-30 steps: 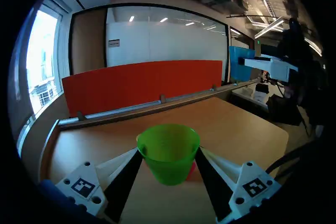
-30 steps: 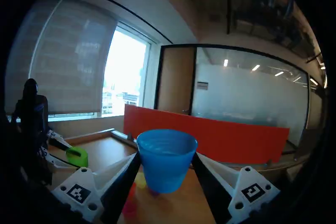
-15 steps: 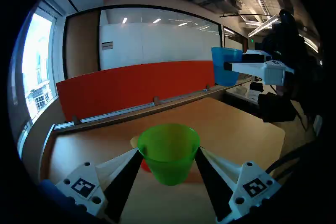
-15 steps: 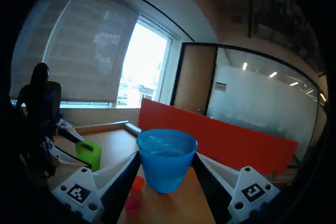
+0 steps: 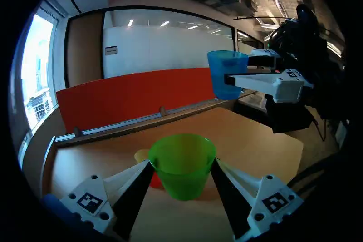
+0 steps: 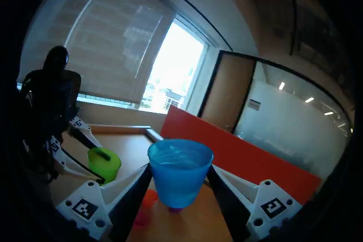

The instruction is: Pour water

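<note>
Here, left tool [image 5: 182,164] clamps green cup [image 5: 182,174], right tool [image 6: 179,167] blue cup [image 6: 180,180] — contents indistinct

Wooden table [image 5: 254,137], red divider [image 5: 136,92] behind; bright window [image 6: 177,74], glass wall [image 5: 159,46].

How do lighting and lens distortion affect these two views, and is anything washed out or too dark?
Right gripper view: the window is blown out and the person beside it is a dark silhouette, while the blue cup reads clearly. Left gripper view: evenly lit, the green cup is sharp, and the fisheye bows the red partition.
</note>
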